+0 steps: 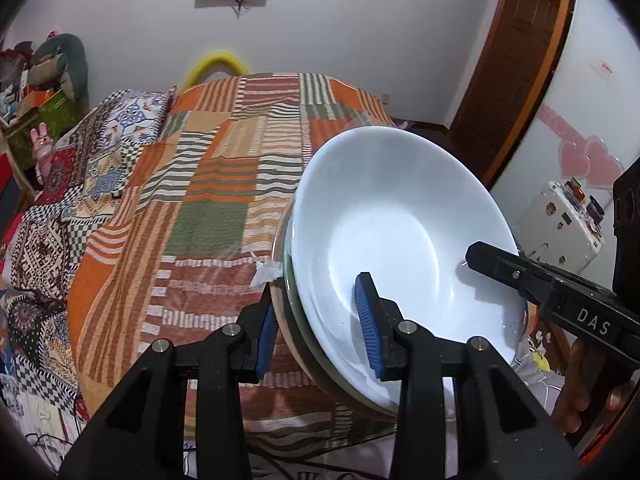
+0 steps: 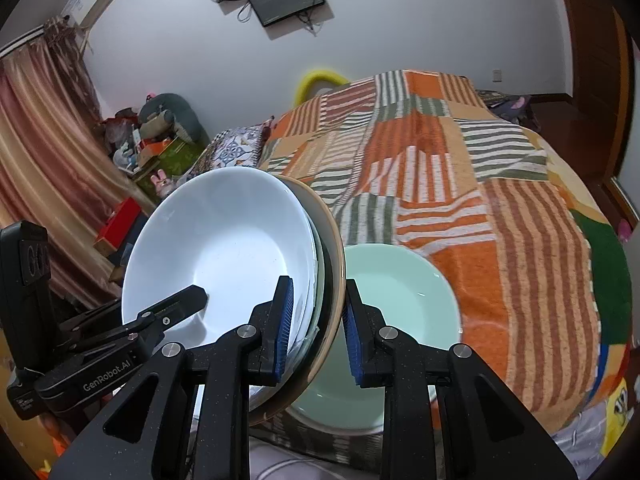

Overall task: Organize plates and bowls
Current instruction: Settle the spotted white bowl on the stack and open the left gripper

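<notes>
I hold a stack of dishes tilted up above the bed, gripping it from both sides. My left fingers are closed partway on the stack's rim, one blue pad inside the white bowl on top and the other under the outermost tan-rimmed dish. My right fingers clamp the opposite rim of the same stack in the same way, one pad inside the white bowl and the other against the tan underside. Between the white bowl and the tan dish I see at least one more thin rim, though I cannot tell how many pieces are nested there. A pale green bowl sits on the striped patchwork blanket just behind my right fingers, apart from the stack.
</notes>
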